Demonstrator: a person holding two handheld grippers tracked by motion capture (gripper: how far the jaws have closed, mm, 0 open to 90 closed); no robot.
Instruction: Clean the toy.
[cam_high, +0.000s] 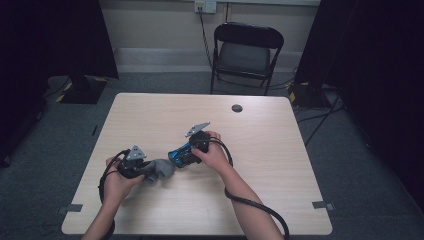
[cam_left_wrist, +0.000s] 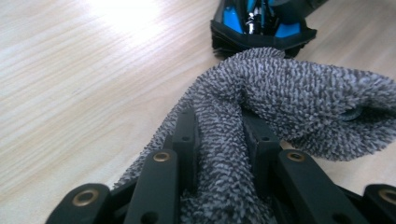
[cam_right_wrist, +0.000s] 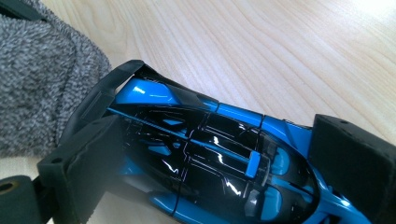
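A: Where are the cloth and the car?

B: Mid-table (cam_high: 280, 150), toward the person's side. The left gripper (cam_high: 142, 172) has its fingers (cam_left_wrist: 184, 140) clenched on a fold of the grey cloth (cam_left_wrist: 289, 102). The right gripper (cam_high: 187, 155) clamps the blue toy car (cam_right_wrist: 210, 158) across its body.

A: How will they handle?

B: The cloth looks soft, nubby and limp, so a bunched fold is the best hold. The car seems light, rigid and glossy, so likely slippery; the flanks give the pads purchase.

A: What do the views add?

B: The right gripper view shows the car's roof panels; the left gripper view shows its tail touching the cloth; the high view shows both forearms.
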